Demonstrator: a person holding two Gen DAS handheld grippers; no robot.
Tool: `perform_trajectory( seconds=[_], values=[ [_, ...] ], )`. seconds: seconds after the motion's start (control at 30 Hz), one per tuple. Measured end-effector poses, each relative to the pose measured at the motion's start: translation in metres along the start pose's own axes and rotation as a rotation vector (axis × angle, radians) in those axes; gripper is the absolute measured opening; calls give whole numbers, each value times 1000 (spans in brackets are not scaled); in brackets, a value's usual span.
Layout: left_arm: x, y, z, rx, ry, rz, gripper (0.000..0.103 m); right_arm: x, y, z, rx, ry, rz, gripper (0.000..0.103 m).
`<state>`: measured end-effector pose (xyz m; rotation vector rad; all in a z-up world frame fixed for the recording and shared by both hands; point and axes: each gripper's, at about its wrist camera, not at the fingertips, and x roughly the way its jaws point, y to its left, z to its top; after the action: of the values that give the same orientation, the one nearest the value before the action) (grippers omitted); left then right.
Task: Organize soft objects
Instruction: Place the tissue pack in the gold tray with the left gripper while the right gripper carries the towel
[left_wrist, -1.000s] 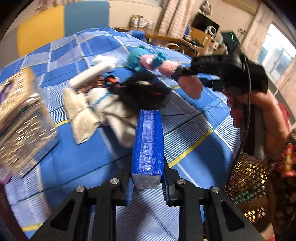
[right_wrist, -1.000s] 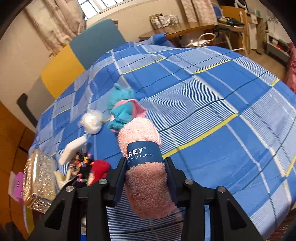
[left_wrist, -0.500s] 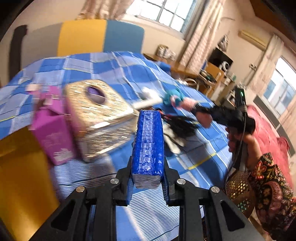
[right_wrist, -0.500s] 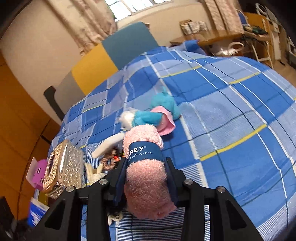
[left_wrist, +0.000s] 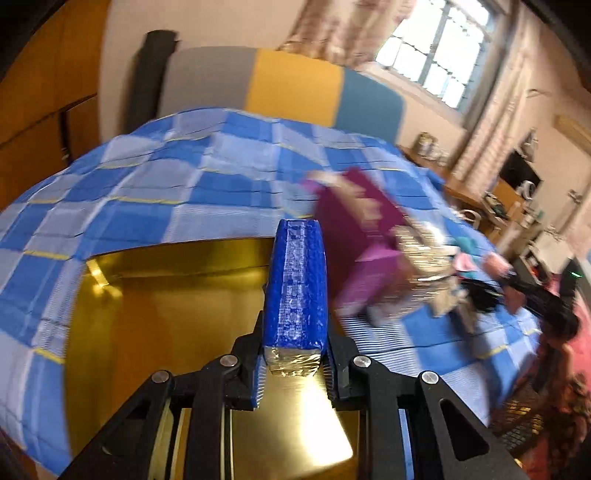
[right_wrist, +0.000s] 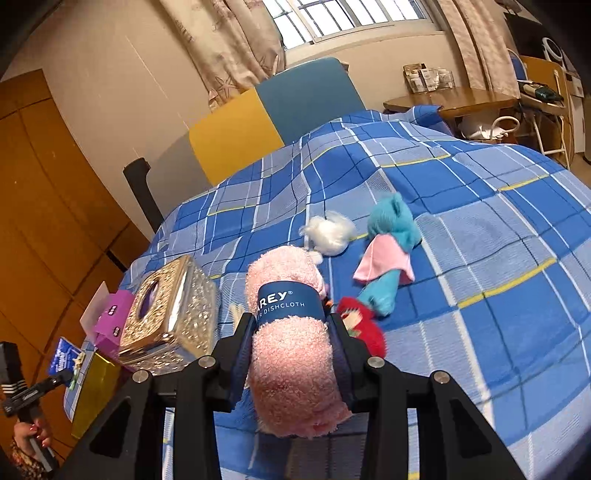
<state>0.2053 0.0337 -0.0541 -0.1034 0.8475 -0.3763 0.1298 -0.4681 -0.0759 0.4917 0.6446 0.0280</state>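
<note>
My left gripper (left_wrist: 294, 343) is shut on a blue tissue pack (left_wrist: 297, 280) with a silver end, held over a shiny gold box (left_wrist: 166, 314) at the bed's edge. From the right wrist view that pack (right_wrist: 64, 356) shows at far left beside the gold box (right_wrist: 98, 384). A rolled pink dishcloth (right_wrist: 291, 362) with a navy band sits in my right gripper (right_wrist: 290, 332), which is shut on it above the bed. On the blue plaid bedspread (right_wrist: 480, 229) beyond it lie a teal plush (right_wrist: 391, 236) in a pink skirt, a white fluffy toy (right_wrist: 330, 230) and a red plush (right_wrist: 364, 325).
A glittery gold tissue box (right_wrist: 170, 314) and a purple carton (right_wrist: 110, 321) stand near the bed's left edge. Both appear blurred in the left wrist view, the purple carton (left_wrist: 354, 236) nearer. A yellow and teal headboard (right_wrist: 273, 114), wooden wardrobe (right_wrist: 48, 206) and desk (right_wrist: 454, 99) surround the bed.
The left gripper swung left with the blue pack, away from the toy pile to above the gold box. The right gripper rose and turned a little left with the pink dishcloth.
</note>
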Motion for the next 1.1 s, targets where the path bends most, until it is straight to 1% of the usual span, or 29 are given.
perform_trajectory(
  seconds=[0.13, 0.2, 0.27, 0.37, 0.43, 0.57, 0.6, 0.67, 0.73, 0.87, 0.9, 0.93, 1.0, 1.1],
  values=[
    [12, 50, -2, -67, 38, 104, 25, -8, 19, -13, 21, 1, 33, 39],
    [20, 72, -4, -101, 58, 146, 26, -14, 32, -20, 26, -4, 62, 39],
    [28, 89, -5, -113, 75, 186, 26, -19, 50, -25, 14, -9, 96, 39],
    [38, 103, -4, -120, 97, 223, 26, -25, 79, -31, -8, -16, 151, 39],
    [47, 112, -4, -120, 116, 260, 26, -27, 96, -35, -20, -19, 188, 39],
    [59, 125, -2, -147, 141, 295, 26, -33, 136, -45, -61, -11, 264, 39],
    [61, 127, 0, -153, 141, 300, 28, -33, 145, -47, -72, -7, 282, 39],
    [61, 130, 3, -176, 133, 283, 39, -30, 164, -55, -97, 16, 319, 39],
    [54, 131, 6, -191, 104, 286, 59, -25, 181, -64, -118, 46, 349, 39],
    [23, 132, 8, -223, 0, 277, 66, -9, 214, -85, -172, 118, 388, 39],
    [14, 133, 7, -231, -25, 284, 71, -5, 220, -89, -184, 133, 393, 39],
    [5, 133, 6, -239, -52, 297, 78, 2, 227, -94, -198, 156, 397, 39],
    [-14, 133, -1, -263, -103, 322, 87, 13, 236, -101, -199, 189, 398, 39],
    [-32, 131, -16, -284, -136, 311, 88, 31, 248, -111, -183, 243, 405, 39]
  ],
)
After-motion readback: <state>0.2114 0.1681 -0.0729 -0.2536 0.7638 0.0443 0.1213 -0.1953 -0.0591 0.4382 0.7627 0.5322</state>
